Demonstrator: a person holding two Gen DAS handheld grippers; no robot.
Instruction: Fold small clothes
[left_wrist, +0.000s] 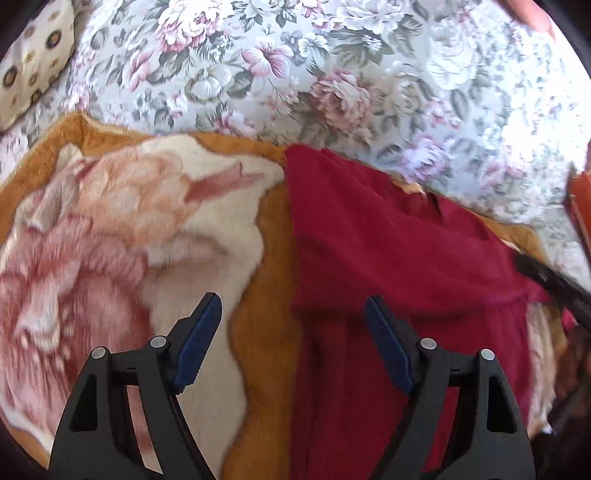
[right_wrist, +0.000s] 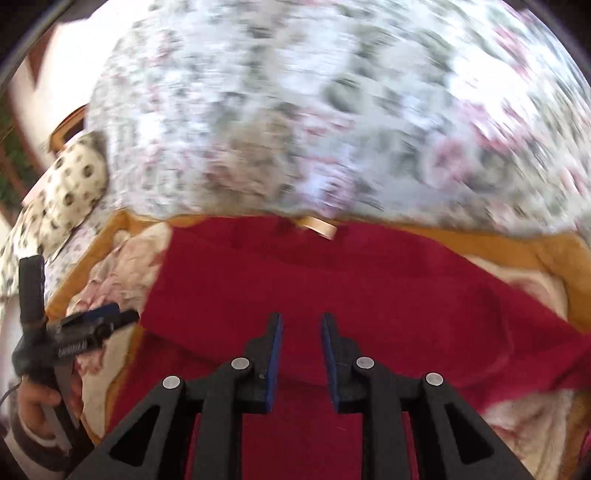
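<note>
Right wrist: right gripper (right_wrist: 301, 325) parted, empty, over the red garment (right_wrist: 332, 280). Left gripper (left_wrist: 291, 310) wide open at its edge; pinch corners squarely, fold evenly.

garment: dark red soft knit cloth (right_wrist: 332, 280)
state: spread flat, partly folded, a few creases
place: on an orange-bordered plush blanket (left_wrist: 258, 258)

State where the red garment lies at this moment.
The red garment lies spread on the orange fleece blanket, right of its pale flower print in the left wrist view, with the floral bedsheet behind.
</note>
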